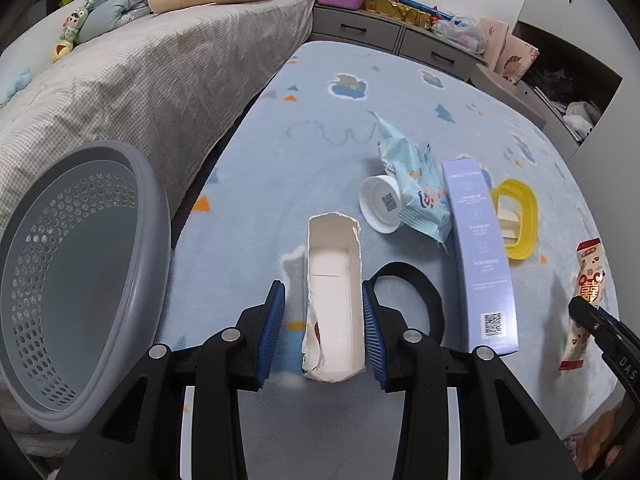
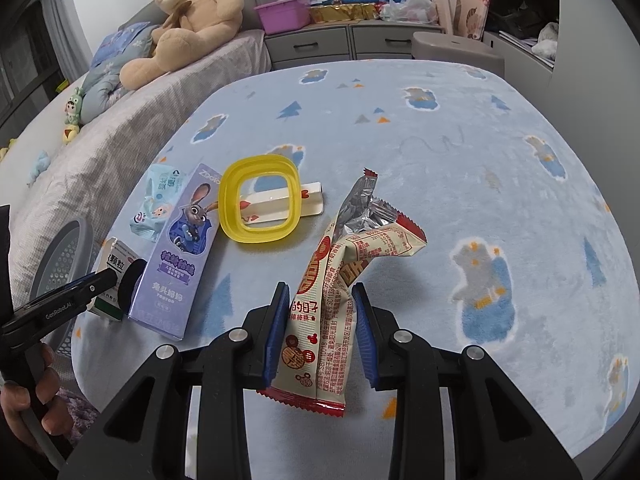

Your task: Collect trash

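Observation:
A torn white carton (image 1: 334,304) lies on the light blue blanket (image 1: 320,100) between the fingers of my left gripper (image 1: 323,286). The right pad rests against its side. The left pad stands a little apart from it, so the gripper is open. My right gripper (image 2: 320,288) is shut on a cream and red snack wrapper (image 2: 320,320), whose crumpled foil end sticks up ahead. From the right wrist view, the left gripper (image 2: 108,276) shows at the carton (image 2: 110,280). A grey perforated basket (image 1: 80,280) stands tilted at the left by the bed.
More litter lies on the blanket: a purple toothpaste box (image 1: 480,260), a yellow ring (image 1: 516,216), a white lid (image 1: 380,204), a pale blue packet (image 1: 416,184) and a black strap loop (image 1: 416,292). The bed with a teddy bear (image 2: 188,20) rises on the left, with drawers (image 2: 332,44) behind.

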`<move>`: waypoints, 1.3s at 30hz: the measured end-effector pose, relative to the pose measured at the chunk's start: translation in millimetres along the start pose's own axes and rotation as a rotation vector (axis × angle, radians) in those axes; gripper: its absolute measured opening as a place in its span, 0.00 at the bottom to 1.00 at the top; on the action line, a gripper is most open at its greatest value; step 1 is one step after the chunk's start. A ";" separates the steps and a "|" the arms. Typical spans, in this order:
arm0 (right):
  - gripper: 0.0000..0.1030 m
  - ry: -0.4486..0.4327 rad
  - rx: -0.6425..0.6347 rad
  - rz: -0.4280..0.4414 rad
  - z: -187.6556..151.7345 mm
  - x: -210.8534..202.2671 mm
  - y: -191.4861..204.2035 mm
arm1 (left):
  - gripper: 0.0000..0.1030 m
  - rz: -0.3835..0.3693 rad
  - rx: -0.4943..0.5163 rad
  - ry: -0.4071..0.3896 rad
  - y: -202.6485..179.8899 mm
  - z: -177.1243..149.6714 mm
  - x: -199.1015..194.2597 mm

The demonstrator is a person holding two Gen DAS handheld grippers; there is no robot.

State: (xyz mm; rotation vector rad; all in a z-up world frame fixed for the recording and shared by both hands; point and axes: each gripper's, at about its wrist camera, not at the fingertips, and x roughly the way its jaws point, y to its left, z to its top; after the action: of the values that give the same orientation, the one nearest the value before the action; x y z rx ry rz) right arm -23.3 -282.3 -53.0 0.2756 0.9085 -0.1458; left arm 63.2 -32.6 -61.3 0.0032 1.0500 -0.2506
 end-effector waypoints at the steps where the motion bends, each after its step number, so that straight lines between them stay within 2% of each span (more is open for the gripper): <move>1: 0.31 0.001 -0.001 0.000 -0.2 0.2 0.5 | 0.36 0.000 0.001 0.005 0.0 -0.7 1.4; 7: 0.31 0.001 0.000 0.000 -0.4 -0.1 0.6 | 0.35 0.014 -0.002 0.038 -0.5 -0.7 13.1; 9: 0.31 0.001 0.001 0.001 -0.6 -0.3 0.9 | 0.27 0.010 0.000 0.045 -1.2 -0.9 15.2; 12: 0.31 0.001 0.000 0.000 -0.4 -0.3 0.5 | 0.27 0.010 0.008 0.038 -2.6 -1.6 12.9; 22: 0.31 -0.004 -0.005 0.026 2.5 -7.2 8.6 | 0.27 0.021 0.020 -0.056 5.3 -1.6 -21.4; 31: 0.31 -0.019 -0.095 0.062 9.9 -17.0 55.7 | 0.27 0.083 -0.002 -0.149 39.6 -2.3 -55.0; 35: 0.31 -0.018 -0.135 0.108 17.5 -16.2 85.2 | 0.27 0.107 -0.031 -0.166 61.4 -4.5 -64.9; 39: 0.31 -0.019 -0.187 0.156 26.7 -11.7 119.6 | 0.27 0.162 -0.058 -0.184 86.6 -9.3 -74.1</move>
State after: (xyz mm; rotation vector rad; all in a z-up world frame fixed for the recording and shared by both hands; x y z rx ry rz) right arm 18.5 -175.9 -7.4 0.1699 0.8714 0.0803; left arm 38.1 67.8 -12.4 0.0125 0.8686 -0.0713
